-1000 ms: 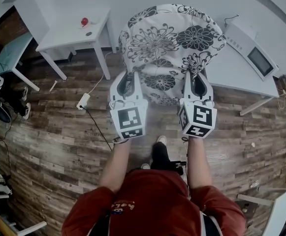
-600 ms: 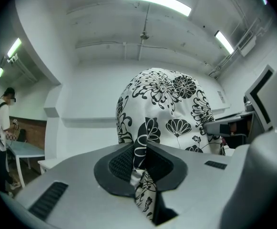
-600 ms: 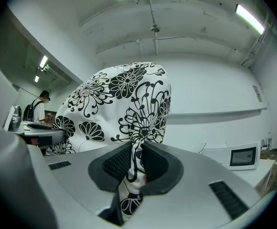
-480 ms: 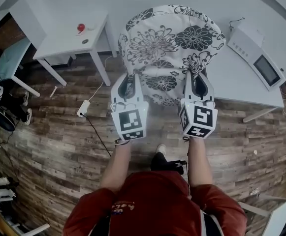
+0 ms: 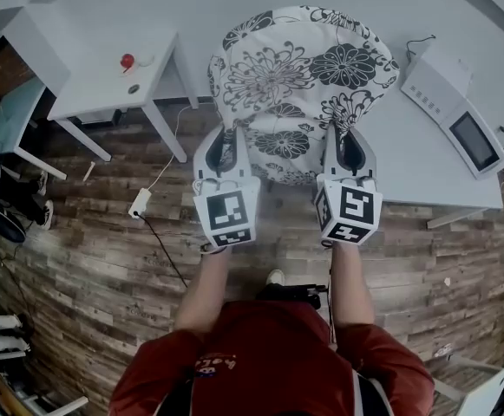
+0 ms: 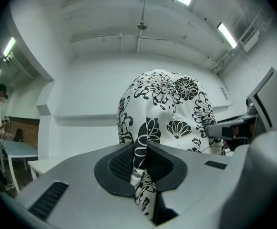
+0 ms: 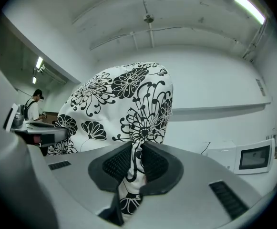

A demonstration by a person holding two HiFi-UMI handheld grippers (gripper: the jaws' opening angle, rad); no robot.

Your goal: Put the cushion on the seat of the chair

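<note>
A white cushion (image 5: 295,81) with black flower print hangs in the air in front of me, held by its near edge. My left gripper (image 5: 225,152) is shut on the cushion's left corner, and the fabric (image 6: 143,147) shows pinched between its jaws. My right gripper (image 5: 345,150) is shut on the right corner, with the cloth (image 7: 137,149) squeezed between its pads. In both gripper views the cushion (image 6: 164,109) (image 7: 124,104) rises upright against a white wall. No chair shows in any view.
A small white table (image 5: 113,72) with a red object (image 5: 127,61) stands at the left. A white tabletop (image 5: 425,154) carries a microwave (image 5: 455,107) at the right. A power strip (image 5: 136,203) and cable lie on the wood floor. A person (image 7: 33,106) stands far off.
The view has shifted: the small table and the microwave have slid across the head view. Both grippers still hold the cushion the same way.
</note>
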